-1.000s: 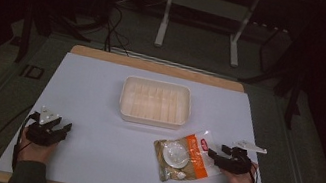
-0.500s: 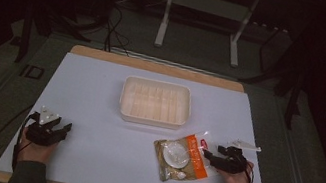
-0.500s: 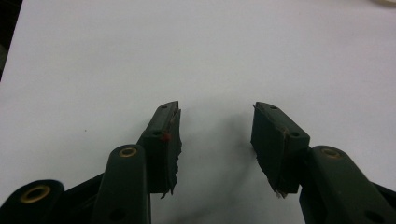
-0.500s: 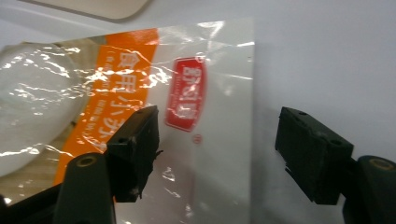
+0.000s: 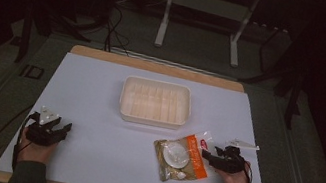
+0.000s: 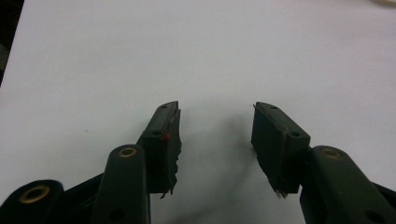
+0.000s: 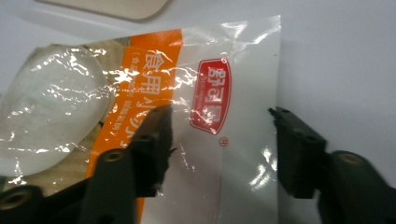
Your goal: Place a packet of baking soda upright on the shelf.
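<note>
Near the front right corner of the desk [image 5: 88,159]: a snack bag [image 5: 182,158], lying flat, orange print and a clear window facing up, clear sealed end turned toward the right gripper [image 5: 208,156]. Just beyond it, in the middle of the desk: a pale tray [image 5: 152,120] with dividers.

Right gripper [image 7: 219,116] spread, with the jaws just now closing in around the bag's [image 7: 215,93] clear end. One jaw over the film beside the red logo, the other just off the bag's edge. Film between them, but not yet pinched.

To do this grasp well:
- Close slowly and squarely on the flat sealed strip, not on the round white contents under the window.
- Get one pad under the film first; otherwise only slippery plastic pushed along the desk.
- Keep both pads well onto the seal, since a bite at the very edge probably slips off when lifting.
- Check for a firm pinch before raising, then lift gently so the heavy end hangs below without swinging.

Left gripper [image 5: 63,127] near the front left corner, well apart from the bag, spread wide [image 6: 217,109] over bare desk with nothing between the jaws. Keep it parked there, or bring it over only to steady the bag's far end if the film slides.
</note>
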{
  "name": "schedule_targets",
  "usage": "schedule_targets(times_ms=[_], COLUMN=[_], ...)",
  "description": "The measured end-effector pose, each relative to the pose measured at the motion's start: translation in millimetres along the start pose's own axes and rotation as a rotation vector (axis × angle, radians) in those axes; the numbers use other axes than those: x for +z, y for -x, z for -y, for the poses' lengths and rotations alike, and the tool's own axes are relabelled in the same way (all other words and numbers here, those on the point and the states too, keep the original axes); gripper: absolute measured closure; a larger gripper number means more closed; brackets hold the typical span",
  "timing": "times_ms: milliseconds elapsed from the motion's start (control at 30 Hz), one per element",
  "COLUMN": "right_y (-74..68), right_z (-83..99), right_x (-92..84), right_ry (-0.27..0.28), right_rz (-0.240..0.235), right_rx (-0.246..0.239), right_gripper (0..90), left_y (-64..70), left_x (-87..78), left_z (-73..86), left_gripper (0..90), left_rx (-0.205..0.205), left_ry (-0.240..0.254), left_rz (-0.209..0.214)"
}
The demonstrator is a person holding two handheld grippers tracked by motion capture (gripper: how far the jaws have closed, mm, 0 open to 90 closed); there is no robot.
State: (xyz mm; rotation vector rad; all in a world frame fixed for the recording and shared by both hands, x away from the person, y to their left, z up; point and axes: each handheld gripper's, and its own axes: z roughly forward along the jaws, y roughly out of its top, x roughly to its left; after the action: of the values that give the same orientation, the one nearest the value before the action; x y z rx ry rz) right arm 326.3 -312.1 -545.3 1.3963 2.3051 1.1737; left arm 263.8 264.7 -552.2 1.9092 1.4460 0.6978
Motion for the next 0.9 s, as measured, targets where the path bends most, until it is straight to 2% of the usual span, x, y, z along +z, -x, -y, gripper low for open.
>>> schedule_targets(times_ms=[133, 367, 500, 633, 800, 900], right_y=[3.8, 0.3, -2.7, -4.2, -4.2, -2.9], right_z=[0.5, -4.2, -5.3, -6.1, -8.3, -11.7], right_x=[-5.4, -8.4, -2.1, 2.6, 4.5, 5.8], right_ry=[0.03, 0.027, -0.033, -0.057, -0.089, -0.115], right_rz=[-0.051, -0.122, -0.119, -0.123, -0.11, -0.085], right_rx=[0.042, 0.058, 0.036, 0.033, 0.04, 0.048], right_gripper=[53.5, 55.1, 54.7, 57.0, 62.5, 72.6], left_y=[0.0, 0.1, 0.1, 0.2, 0.4, 0.4], left_x=[0.0, -0.2, -0.3, -0.3, -0.3, -0.2], left_z=[0.0, 0.1, 0.1, 0.1, 0.1, 0.1], left_gripper=[51.9, 51.9, 51.9, 51.9, 51.9, 51.9], left_rx=[0.001, 0.001, 0.002, 0.003, 0.004, 0.005], left_ry=[0.0, 0.004, 0.005, 0.004, 0.005, 0.004], left_rz=[-0.001, -0.001, 0.0, -0.001, -0.001, -0.001])
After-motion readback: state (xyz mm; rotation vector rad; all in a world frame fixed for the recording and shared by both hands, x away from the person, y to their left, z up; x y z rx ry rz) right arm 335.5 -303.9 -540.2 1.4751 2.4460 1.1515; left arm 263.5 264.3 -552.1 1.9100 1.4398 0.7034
